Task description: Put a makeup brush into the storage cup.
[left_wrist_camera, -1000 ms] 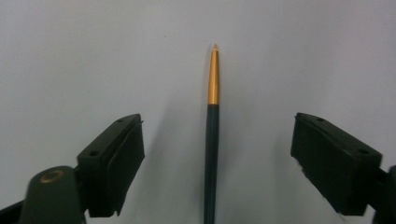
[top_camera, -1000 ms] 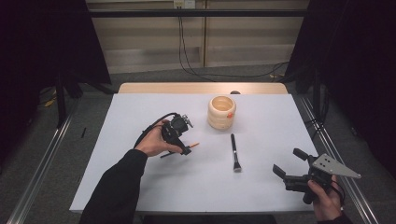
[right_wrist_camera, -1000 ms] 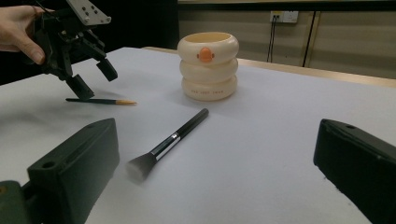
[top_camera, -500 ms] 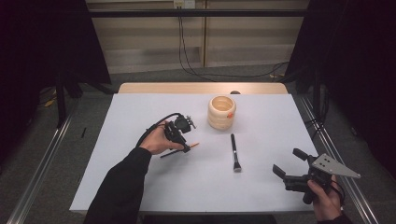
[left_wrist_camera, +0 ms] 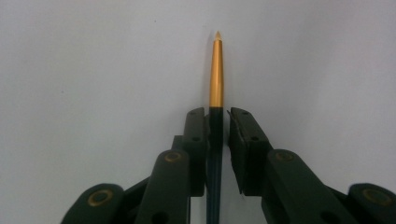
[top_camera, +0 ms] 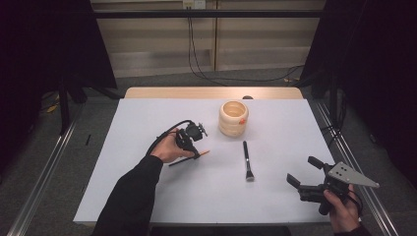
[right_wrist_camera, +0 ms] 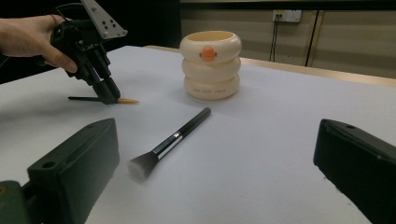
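A thin liner brush with a dark handle and an orange tip (left_wrist_camera: 216, 70) lies on the white table (top_camera: 147, 206), left of centre (top_camera: 183, 160). My left gripper (top_camera: 196, 155) points down over it. Its jaws have just been closing, and the handle runs between them (left_wrist_camera: 218, 126). The left pad touches the handle; a thin gap still shows at the right pad. From the right gripper view, the left gripper (right_wrist_camera: 109, 98) stands on the brush (right_wrist_camera: 127, 100). My right gripper (top_camera: 302, 169) is held open near the table's front right corner, with nothing between its jaws (right_wrist_camera: 214, 135).
A black makeup brush (top_camera: 247, 160) with a pale bristle head lies at mid-table, bristles toward me (right_wrist_camera: 177, 135). Behind it stands a cream ringed holder (top_camera: 233, 118) with an orange dot (right_wrist_camera: 211, 65). A cable loops from the left gripper.
The left gripper has tipped down onto the liner brush and its jaws have narrowed around the handle. The right gripper has kept still.
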The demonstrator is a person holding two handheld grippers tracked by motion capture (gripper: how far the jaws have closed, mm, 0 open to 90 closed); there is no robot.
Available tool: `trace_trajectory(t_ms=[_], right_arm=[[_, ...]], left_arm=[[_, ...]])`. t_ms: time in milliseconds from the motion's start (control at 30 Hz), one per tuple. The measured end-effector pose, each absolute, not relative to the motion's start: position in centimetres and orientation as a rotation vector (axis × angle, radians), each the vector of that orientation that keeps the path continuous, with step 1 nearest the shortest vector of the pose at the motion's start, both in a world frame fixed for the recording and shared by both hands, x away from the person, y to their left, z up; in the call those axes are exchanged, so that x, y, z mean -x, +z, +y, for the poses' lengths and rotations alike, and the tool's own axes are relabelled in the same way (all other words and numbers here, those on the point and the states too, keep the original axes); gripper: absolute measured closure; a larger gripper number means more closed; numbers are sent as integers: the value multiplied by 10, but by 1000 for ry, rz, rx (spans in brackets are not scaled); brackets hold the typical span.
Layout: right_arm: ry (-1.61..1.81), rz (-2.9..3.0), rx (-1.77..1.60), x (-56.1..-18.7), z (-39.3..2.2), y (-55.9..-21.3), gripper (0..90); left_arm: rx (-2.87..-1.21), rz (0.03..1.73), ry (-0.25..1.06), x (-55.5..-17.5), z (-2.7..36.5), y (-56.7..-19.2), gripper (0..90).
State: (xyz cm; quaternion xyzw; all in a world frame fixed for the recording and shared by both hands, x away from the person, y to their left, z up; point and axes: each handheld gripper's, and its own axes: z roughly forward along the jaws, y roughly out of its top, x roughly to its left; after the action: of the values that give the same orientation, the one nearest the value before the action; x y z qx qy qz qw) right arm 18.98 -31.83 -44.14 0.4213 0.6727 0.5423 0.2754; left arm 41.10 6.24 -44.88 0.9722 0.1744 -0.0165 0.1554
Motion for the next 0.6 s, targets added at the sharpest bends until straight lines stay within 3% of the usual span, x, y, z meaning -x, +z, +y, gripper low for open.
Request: trace_trajectory(t_ms=[600], right_arm=[[1449,1807,-1127,-190,-318,-442,0]], left_arm=[[-2809,498,-22,-409,59,-450,833]])
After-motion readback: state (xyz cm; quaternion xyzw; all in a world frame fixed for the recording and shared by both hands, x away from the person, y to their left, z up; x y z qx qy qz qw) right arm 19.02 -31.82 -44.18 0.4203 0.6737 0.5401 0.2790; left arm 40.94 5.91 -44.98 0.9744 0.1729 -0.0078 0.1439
